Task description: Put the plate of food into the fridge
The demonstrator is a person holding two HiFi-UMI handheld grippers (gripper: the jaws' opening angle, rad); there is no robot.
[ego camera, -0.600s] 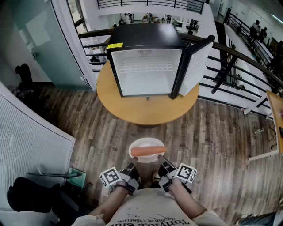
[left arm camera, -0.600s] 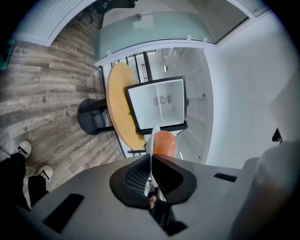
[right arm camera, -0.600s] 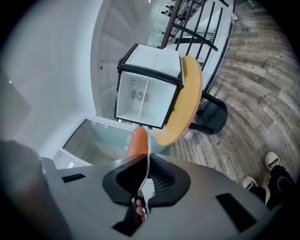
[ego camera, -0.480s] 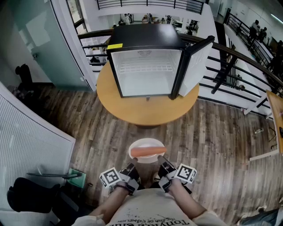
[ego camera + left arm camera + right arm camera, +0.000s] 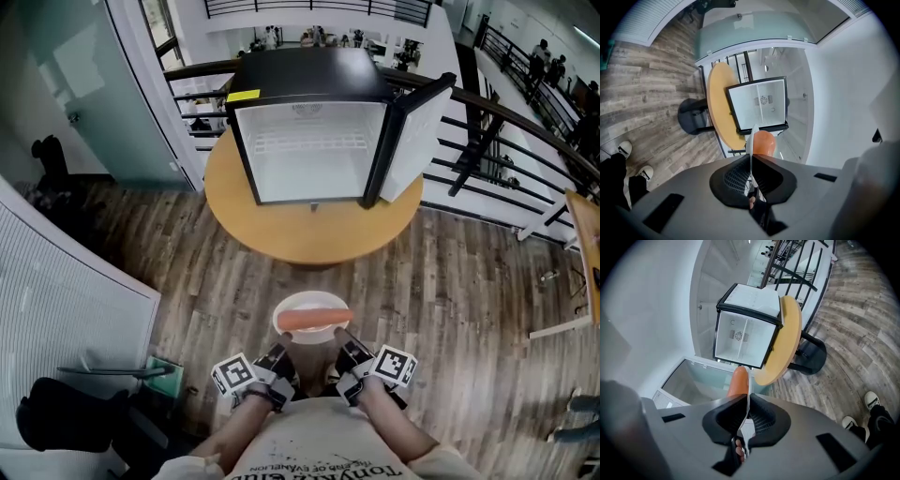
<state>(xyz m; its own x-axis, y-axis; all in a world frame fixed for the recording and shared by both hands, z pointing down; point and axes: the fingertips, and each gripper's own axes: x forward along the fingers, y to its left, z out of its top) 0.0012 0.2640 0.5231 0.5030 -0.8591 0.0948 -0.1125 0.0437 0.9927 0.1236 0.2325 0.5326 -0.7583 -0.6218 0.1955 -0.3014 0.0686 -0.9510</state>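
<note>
A white plate (image 5: 292, 306) carrying an orange sausage (image 5: 314, 321) hangs level in front of me, above the wooden floor. My left gripper (image 5: 284, 349) is shut on the plate's near left rim and my right gripper (image 5: 339, 343) is shut on its near right rim. In the left gripper view the plate's edge (image 5: 752, 140) runs between the pinching jaws with the sausage (image 5: 762, 143) beyond. The right gripper view shows the same grip on the plate's edge (image 5: 748, 399), the sausage (image 5: 738, 382) above it. The small black fridge (image 5: 309, 77) stands open and empty on a round table (image 5: 309, 239) ahead.
The fridge door (image 5: 413, 141) swings out to the right. Black railings (image 5: 487, 141) run behind and right of the table. A louvred white panel (image 5: 56, 300) and a black chair (image 5: 66, 412) sit at my left. My shoes (image 5: 874, 401) show on the floor.
</note>
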